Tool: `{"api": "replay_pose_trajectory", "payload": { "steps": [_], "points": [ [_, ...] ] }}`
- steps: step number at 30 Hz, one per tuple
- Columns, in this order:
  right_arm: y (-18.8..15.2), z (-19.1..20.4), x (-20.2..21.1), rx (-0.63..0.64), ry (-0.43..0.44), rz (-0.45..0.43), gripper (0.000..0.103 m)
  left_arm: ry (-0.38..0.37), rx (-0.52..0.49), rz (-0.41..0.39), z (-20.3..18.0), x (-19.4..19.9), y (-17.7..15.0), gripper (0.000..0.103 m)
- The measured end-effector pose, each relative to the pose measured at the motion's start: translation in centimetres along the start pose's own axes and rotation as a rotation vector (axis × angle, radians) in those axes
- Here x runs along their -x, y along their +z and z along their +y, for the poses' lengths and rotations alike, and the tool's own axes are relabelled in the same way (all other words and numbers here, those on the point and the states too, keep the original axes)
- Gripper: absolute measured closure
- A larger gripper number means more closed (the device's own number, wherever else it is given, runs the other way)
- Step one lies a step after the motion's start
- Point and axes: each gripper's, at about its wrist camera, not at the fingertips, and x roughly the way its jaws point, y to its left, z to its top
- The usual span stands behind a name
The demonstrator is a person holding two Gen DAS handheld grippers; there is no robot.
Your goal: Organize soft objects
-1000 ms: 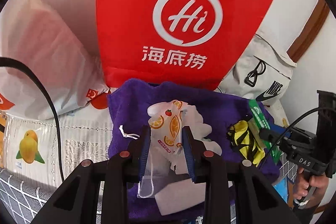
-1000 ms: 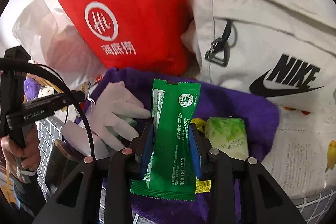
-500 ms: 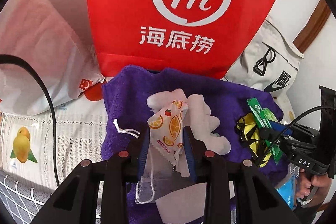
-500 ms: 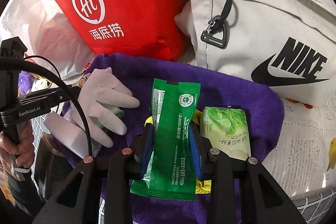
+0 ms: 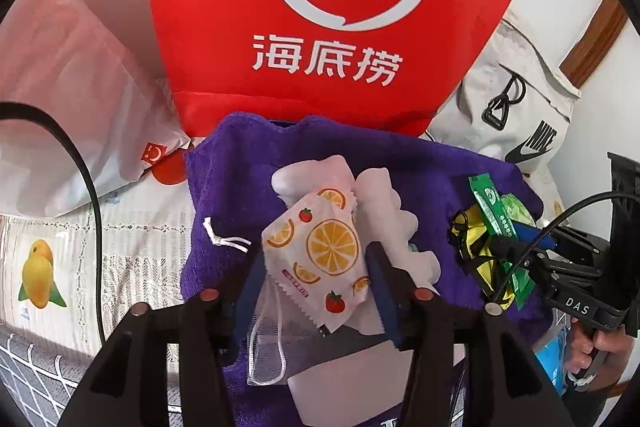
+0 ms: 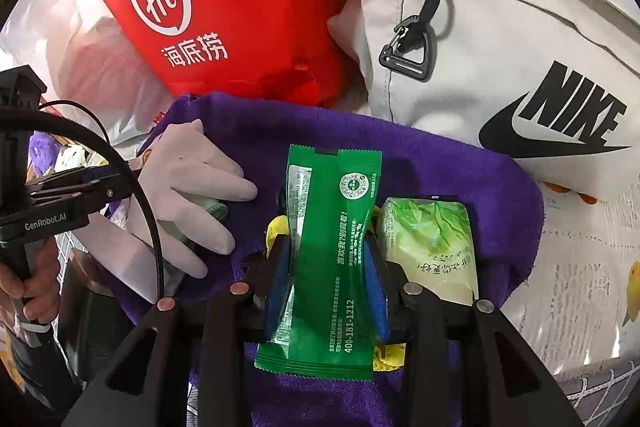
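A fruit-print packet lies on a white glove on the purple towel. My left gripper straddles it; its jaws are opening and the blue pads stand off its edges. A mesh drawstring pouch lies under the packet. In the right wrist view my right gripper pinches a green snack packet just above the towel. Its jaws are starting to ease, but the pads still touch the packet. A pale green tissue pack lies to its right, with something yellow beneath.
A red paper bag stands behind the towel, with a beige Nike bag to its right and a white plastic bag to its left. A fruit-print cloth covers the surface. A hand grips the left tool's handle.
My left jaws have spread and the fruit-print packet has dropped flatter onto the glove. Both views have crept closer to the towel. The green packet stays in my right gripper.
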Motion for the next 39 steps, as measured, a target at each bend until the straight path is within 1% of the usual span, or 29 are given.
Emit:
{"api": "replay_pose_trajectory", "payload": {
  "steps": [4,6,7,10,11,13,15,17,18,19,21,23,26,28,30,31,32,34,39],
  "points": [
    [0.1,-0.1,-0.3,0.0,0.007,0.008,0.064,0.006,-0.001,0.013,-0.2,-0.2,-0.1,0.043],
    [0.1,-0.1,-0.3,-0.002,0.017,0.01,0.061,0.005,-0.003,0.016,-0.3,-0.1,0.0,0.038],
    [0.2,-0.1,-0.2,-0.003,0.025,0.01,0.056,0.005,-0.005,0.014,-0.4,-0.1,0.0,0.035],
    [0.2,0.2,0.3,0.009,0.029,0.001,0.04,0.014,-0.009,0.002,-0.7,0.4,0.2,0.031],
    [0.3,0.4,0.4,0.014,0.025,-0.001,0.039,0.019,-0.007,-0.002,-0.6,0.6,0.2,0.027],
    [0.4,0.7,0.7,0.021,0.011,-0.004,0.037,0.019,-0.001,-0.009,-0.6,1.0,0.3,0.025],
    [0.5,0.9,1.0,0.021,0.002,-0.007,0.032,0.023,0.002,-0.01,-0.6,1.3,0.3,0.023],
    [0.6,1.3,1.5,0.025,-0.009,-0.017,0.024,0.037,0.015,-0.013,-0.6,1.8,0.4,0.017],
    [0.7,1.6,1.8,0.029,-0.019,-0.025,0.022,0.043,0.013,-0.013,-0.8,2.1,0.4,0.014],
    [0.7,1.9,2.2,0.033,-0.028,-0.034,0.019,0.049,0.01,-0.017,-0.9,2.4,0.4,0.009],
    [0.7,2.5,3.2,0.042,-0.038,-0.052,0.016,0.062,0.008,-0.014,-1.3,3.0,0.3,0.006],
    [0.4,2.9,4.2,0.045,-0.049,-0.071,0.008,0.072,0.004,-0.022,-1.6,4.0,0.2,0.002],
    [0.2,3.4,5.9,0.03,-0.049,-0.104,0.006,0.105,-0.018,-0.027,-2.4,5.7,0.0,0.001],
    [-0.3,3.4,6.8,0.0,-0.029,-0.102,0.006,0.123,-0.032,-0.037,-2.9,7.0,-0.3,0.001],
    [-1.0,3.7,7.9,-0.012,-0.036,-0.094,0.006,0.127,-0.039,-0.046,-3.5,8.6,-0.8,0.001],
    [-1.5,3.9,8.5,-0.009,-0.053,-0.092,0.005,0.126,-0.041,-0.05,-3.8,9.2,-1.1,0.001],
    [-1.9,4.1,9.2,-0.003,-0.067,-0.089,0.001,0.125,-0.044,-0.054,-4.1,9.8,-1.4,0.001],
    [-3.2,4.4,10.6,0.001,-0.104,-0.097,0.0,0.128,-0.064,-0.049,-4.9,11.1,-2.5,0.001],
    [-6.8,5.0,14.1,-0.027,-0.111,-0.117,0.0,0.138,-0.063,-0.061,-6.0,14.2,-5.4,0.001]
  ]
}}
